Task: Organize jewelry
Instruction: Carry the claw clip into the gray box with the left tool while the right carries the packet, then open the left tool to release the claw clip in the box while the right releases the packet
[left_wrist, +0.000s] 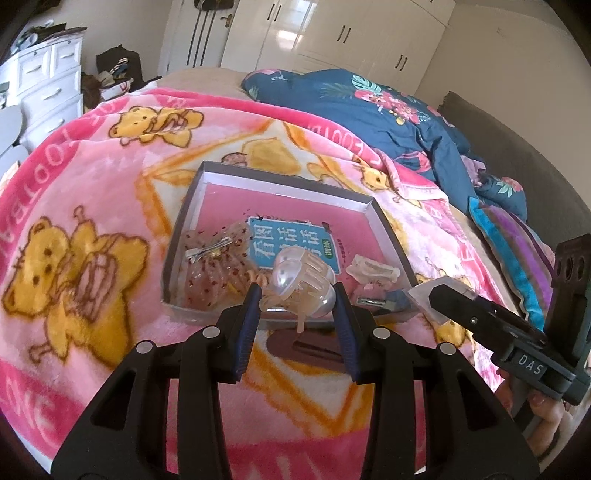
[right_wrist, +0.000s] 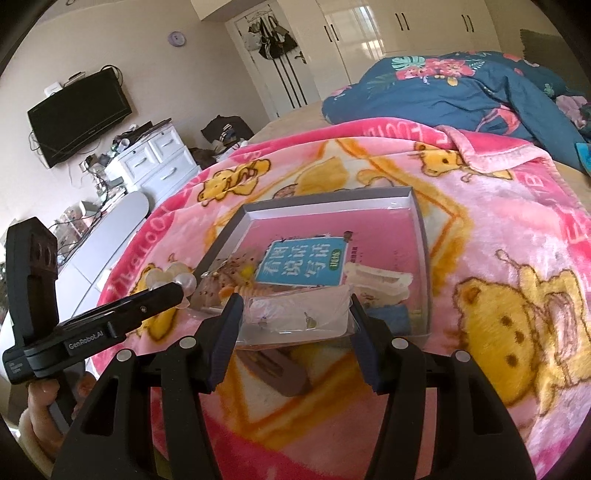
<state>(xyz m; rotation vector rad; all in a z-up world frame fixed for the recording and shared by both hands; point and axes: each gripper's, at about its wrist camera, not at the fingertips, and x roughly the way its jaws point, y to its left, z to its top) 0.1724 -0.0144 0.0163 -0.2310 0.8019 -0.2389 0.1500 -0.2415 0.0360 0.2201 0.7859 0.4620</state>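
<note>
Left gripper (left_wrist: 297, 295) clamps one clear claw hair clip (left_wrist: 295, 284), right gripper (right_wrist: 295, 310) pinches one clear plastic pouch (right_wrist: 295, 312) over the single shallow box (right_wrist: 421, 236); only the right view shows the wall-mounted TV (right_wrist: 79, 116).

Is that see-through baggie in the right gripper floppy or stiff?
Probably floppy: the clear plastic bag looks thin and crinkled between the right gripper fingers. Likely light, since only tiny trinkets show inside. Its glossy film may be slippery.
</note>
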